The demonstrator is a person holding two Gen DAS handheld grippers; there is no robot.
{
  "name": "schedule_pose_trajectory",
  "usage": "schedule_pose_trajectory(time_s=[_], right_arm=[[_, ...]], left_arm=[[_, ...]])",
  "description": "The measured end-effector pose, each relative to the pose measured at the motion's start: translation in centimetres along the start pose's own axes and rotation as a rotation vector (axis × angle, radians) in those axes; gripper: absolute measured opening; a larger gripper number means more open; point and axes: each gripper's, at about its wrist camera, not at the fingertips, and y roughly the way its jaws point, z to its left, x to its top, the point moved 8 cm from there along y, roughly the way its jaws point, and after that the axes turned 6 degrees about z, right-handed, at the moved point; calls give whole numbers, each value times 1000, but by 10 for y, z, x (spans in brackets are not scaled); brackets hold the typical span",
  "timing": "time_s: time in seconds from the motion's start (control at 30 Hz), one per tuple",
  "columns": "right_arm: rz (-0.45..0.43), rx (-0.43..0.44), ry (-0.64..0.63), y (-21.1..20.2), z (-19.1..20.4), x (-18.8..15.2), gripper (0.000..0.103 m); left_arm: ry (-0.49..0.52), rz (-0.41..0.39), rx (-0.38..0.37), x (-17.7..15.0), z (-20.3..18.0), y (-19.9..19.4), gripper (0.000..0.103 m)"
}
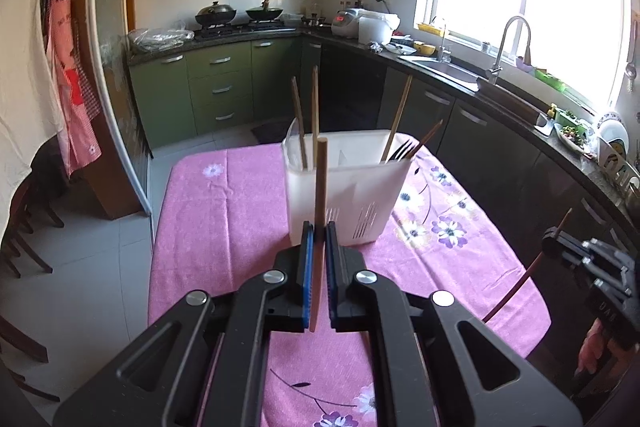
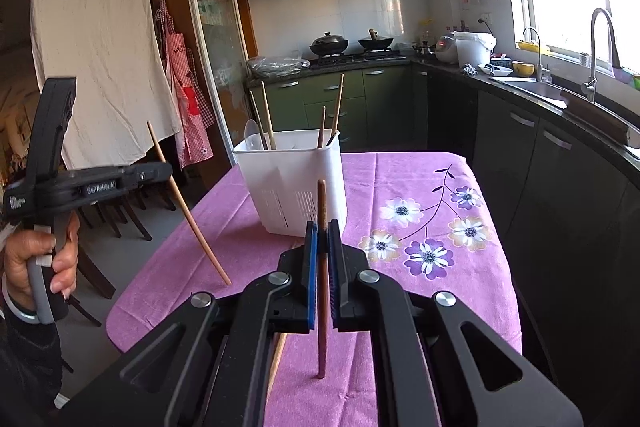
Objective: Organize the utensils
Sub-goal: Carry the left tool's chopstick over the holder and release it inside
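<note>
A white utensil caddy (image 1: 348,187) stands on the pink flowered tablecloth (image 1: 224,211), holding several chopsticks and a fork (image 1: 404,149); it also shows in the right wrist view (image 2: 296,183) with a white spoon (image 2: 252,137). My left gripper (image 1: 319,231) is shut on a light wooden chopstick (image 1: 321,179), held upright just before the caddy; the chopstick also shows in the right wrist view (image 2: 188,205). My right gripper (image 2: 322,229) is shut on a reddish-brown chopstick (image 2: 322,287), upright above the cloth; it also shows at the right in the left wrist view (image 1: 520,283).
Another chopstick (image 2: 278,355) lies on the cloth under my right gripper. Green kitchen cabinets (image 1: 224,83), a stove with woks (image 1: 236,17) and a sink counter (image 1: 452,65) run behind and to the right. Chairs (image 2: 120,211) stand left of the table.
</note>
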Motion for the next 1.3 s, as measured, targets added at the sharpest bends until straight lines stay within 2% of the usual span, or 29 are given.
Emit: schedule_pose_trajectory(time_s=[0.23,0.43,0.57,0.67,0.87,1.03,1.17,1.23,1.3], right_arm=[[-3,16,15,2,-6,1,6],[0,24,25,5,-9,1,6],[3,28,25,6,-10,2,6],[5,29,30,7,-13,2,6],[20,38,39,11,-17,0,6],[23,45,52,14,-18,1,6],[26,53,51,18,-16,5,6],[24,51,37,19,-13,11,6],[10,57,17,17,-7,23,6]], left_arm=[[49,-53,-12,57,-13,-25,6],[54,-152,-8,121,-18,-43,6],[61,-206,23,152,-20,-39,6],[58,-203,41,163,-19,-21,6],[26,-118,46,152,-7,28,6],[13,-21,36,124,4,69,6],[7,24,16,101,8,84,6],[3,18,3,95,8,82,8],[3,-7,-6,90,9,73,21]])
